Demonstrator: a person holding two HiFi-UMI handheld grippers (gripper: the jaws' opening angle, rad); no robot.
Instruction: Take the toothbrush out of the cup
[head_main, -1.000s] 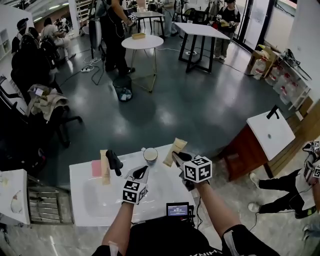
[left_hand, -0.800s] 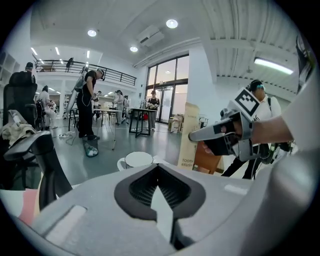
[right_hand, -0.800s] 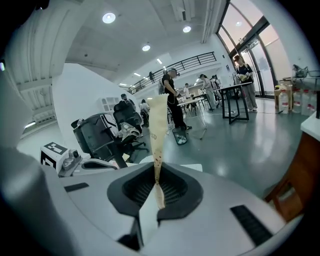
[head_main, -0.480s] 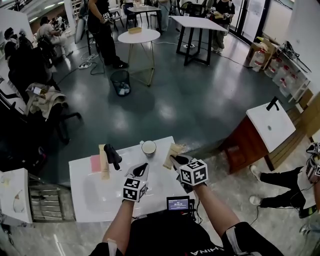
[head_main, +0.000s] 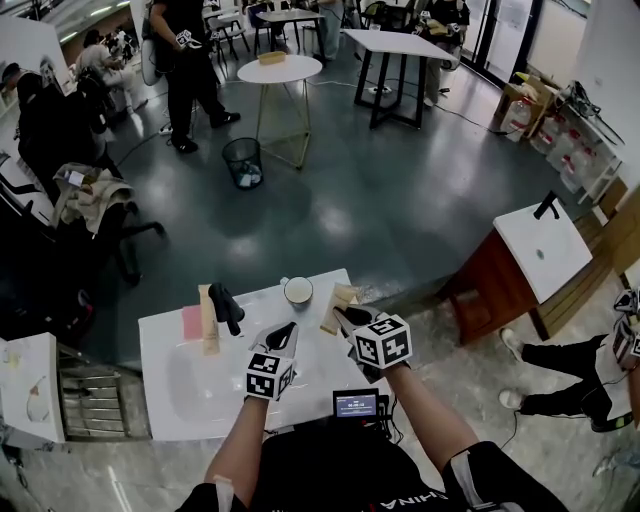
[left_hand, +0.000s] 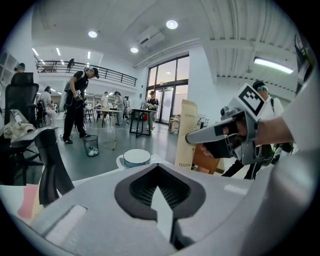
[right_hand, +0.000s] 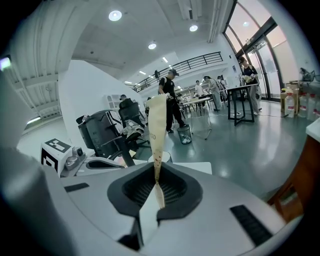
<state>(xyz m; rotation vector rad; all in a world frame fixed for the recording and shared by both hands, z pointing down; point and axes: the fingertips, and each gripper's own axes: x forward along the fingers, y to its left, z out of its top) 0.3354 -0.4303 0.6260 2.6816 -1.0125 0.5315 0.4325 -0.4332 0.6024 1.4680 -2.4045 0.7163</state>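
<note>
A white cup (head_main: 298, 290) stands near the far edge of the white table (head_main: 190, 400); nothing shows sticking out of it. My right gripper (head_main: 341, 317) is shut on the lower end of a flat beige toothbrush package (head_main: 338, 298), held just right of the cup and slanting up away from me. In the right gripper view the package (right_hand: 157, 131) rises edge-on from between the pads. My left gripper (head_main: 281, 339) hovers over the table on my side of the cup, shut and empty. The left gripper view shows the cup (left_hand: 135, 157), the package (left_hand: 187, 134) and the right gripper (left_hand: 197, 137).
A second beige package (head_main: 207, 321), a pink card (head_main: 191, 323) and a black upright object (head_main: 226, 306) lie at the table's left. A small screen device (head_main: 355, 404) sits at the near edge. A cabinet with a white top (head_main: 540, 262) stands to the right. People move in the background.
My right gripper has brought the package a little lower and closer to the cup's right side. The left gripper has barely moved. A person in the background walked left.
</note>
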